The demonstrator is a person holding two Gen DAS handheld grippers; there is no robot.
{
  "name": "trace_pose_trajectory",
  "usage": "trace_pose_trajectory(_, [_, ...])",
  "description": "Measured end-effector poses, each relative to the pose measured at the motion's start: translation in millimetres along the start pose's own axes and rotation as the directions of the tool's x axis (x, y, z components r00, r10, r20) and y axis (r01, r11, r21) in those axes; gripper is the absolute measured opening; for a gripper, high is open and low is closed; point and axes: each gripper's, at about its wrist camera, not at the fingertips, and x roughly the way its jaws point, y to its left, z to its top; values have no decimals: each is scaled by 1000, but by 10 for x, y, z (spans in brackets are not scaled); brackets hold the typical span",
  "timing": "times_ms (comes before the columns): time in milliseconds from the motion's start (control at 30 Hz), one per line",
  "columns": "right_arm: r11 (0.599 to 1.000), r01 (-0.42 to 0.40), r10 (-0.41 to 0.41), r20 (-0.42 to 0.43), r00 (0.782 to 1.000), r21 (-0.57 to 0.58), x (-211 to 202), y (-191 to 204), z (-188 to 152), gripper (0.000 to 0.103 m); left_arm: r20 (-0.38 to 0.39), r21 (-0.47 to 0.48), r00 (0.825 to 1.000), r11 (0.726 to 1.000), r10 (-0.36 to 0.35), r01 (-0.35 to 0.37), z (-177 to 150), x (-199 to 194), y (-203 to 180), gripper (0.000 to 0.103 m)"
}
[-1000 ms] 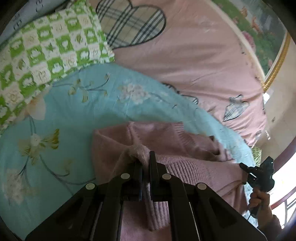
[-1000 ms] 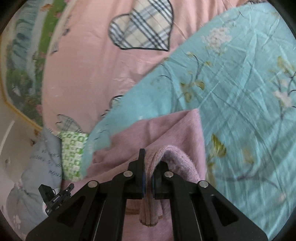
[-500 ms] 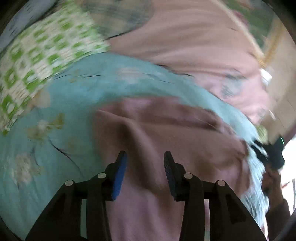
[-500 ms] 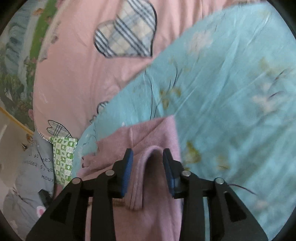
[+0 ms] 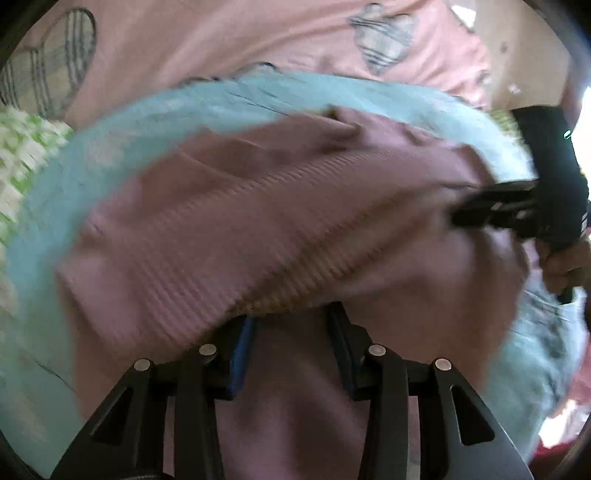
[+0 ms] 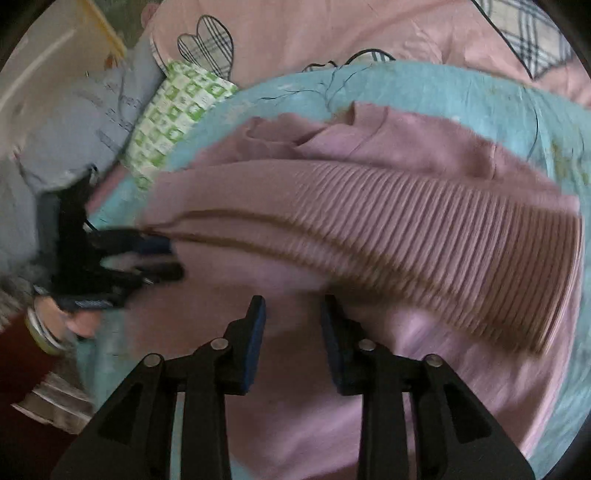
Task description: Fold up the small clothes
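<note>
Bedding fills both views: a pink quilt [image 6: 369, 29] with plaid hearts lies under a turquoise floral sheet [image 6: 443, 88], which gives a flat, soft place to fold on. Spread on that sheet is the pink knit sweater [image 6: 369, 177], its ribbed hem [image 6: 443, 236] doubled over the body, so one fold looks made and more remain. A green checked pillow [image 6: 173, 118] sits past the sheet's edge, out of the way. The left hand-held gripper [image 5: 291, 325] has its jaws apart and grips nothing, fingertips tucked just under the folded hem edge, likely placed for a fresh grasp. The right hand-held gripper [image 6: 293, 310] is likewise spread and empty, low over the sweater's smooth part near the hem.
</note>
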Motion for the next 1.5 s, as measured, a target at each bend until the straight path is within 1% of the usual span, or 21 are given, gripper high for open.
trace_pose_trajectory(67, [989, 142, -144, 32, 989, 44, 4, -232, 241, 31, 12, -19, 997, 997, 74, -74, 186, 90, 177, 36])
trace_pose_trajectory(133, [967, 195, -215, 120, 969, 162, -88, -503, 443, 31, 33, -86, 985, 983, 167, -163, 408, 160, 432, 37])
trace_pose_trajectory(167, [953, 186, -230, 171, 958, 238, -164, -640, 523, 34, 38, -152, 978, 968, 207, -199, 522, 181, 611, 37])
trace_pose_trajectory(200, [940, 174, -241, 206, 948, 295, -230, -733, 561, 34, 47, -208, 976, 958, 211, -197, 588, 165, 752, 38])
trace_pose_trajectory(233, [911, 148, -259, 255, 932, 385, -337, -876, 601, 34, 57, -257, 977, 948, 207, -186, 634, 132, 860, 39])
trace_pose_trajectory(333, [879, 86, -255, 309, 916, 468, -511, -969, 578, 34, 85, -385, 981, 914, 175, -130, 652, 17, 1114, 46])
trace_pose_trajectory(400, [892, 71, -231, 315, 921, 447, -576, -874, 512, 34, 108, -405, 985, 911, 134, -80, 529, -93, 1098, 46])
trace_pose_trajectory(567, [913, 62, -192, 293, 937, 402, -755, -645, 26, 44, 97, -404, 989, 912, 110, -62, -80, -387, 828, 51])
trace_pose_trajectory(733, [915, 98, -202, 236, 951, 391, -909, -473, -544, 49, 92, -469, 989, 881, 114, -58, -807, -785, 664, 57])
trace_pose_trajectory(833, [910, 134, -235, 224, 946, 392, -1048, -408, -868, 55, 83, -523, 985, 848, 154, -89, -1179, -983, 631, 68])
trace_pose_trajectory(933, [893, 181, -293, 229, 928, 412, -1205, -368, -1153, 64, 66, -597, 990, 800, 125, -61, -1520, -1082, 621, 74])
trace_pose_trajectory(1033, [861, 205, -333, 212, 919, 466, -1291, -394, -1388, 67, 36, -690, 997, 723, 68, -24, -1782, -1047, 659, 75])
trace_pose_trajectory(1100, [835, 212, -351, 194, 916, 508, -1292, -428, -1491, 68, 44, -731, 999, 683, 25, 15, -1848, -986, 675, 76])
trace_pose_trajectory(1167, [806, 205, -353, 173, 919, 555, -1258, -484, -1579, 68, 49, -739, 998, 673, 34, 13, -1814, -983, 658, 79])
trace_pose_trajectory(1267, [779, 159, -343, 199, 918, 607, -1247, -479, -1621, 68, 78, -770, 997, 634, -26, 77, -1734, -896, 661, 80])
trace_pose_trajectory(1300, [779, 127, -317, 211, 925, 614, -1218, -473, -1603, 68, 83, -772, 996, 630, -35, 86, -1688, -856, 640, 80])
trace_pose_trajectory(1367, [781, 47, -244, 234, 941, 623, -1104, -474, -1537, 67, 82, -766, 996, 638, -20, 76, -1601, -792, 610, 78])
trace_pose_trajectory(1400, [779, 48, -246, 235, 940, 625, -1052, -465, -1503, 66, 78, -763, 997, 644, 0, 60, -1566, -760, 588, 69])
trace_pose_trajectory(1433, [778, 49, -247, 233, 940, 626, -1015, -463, -1490, 49, 76, -759, 997, 649, 13, 49, -1533, -738, 583, 57])
trace_pose_trajectory(1467, [771, 31, -230, 232, 945, 637, -971, -482, -1490, 29, 71, -753, 997, 656, 17, 42, -1510, -716, 584, 23])
trace_pose_trajectory(1500, [753, -10, -196, 239, 951, 658, -938, -520, -1508, 21, 76, -750, 997, 658, -17, 69, -1507, -699, 600, 21])
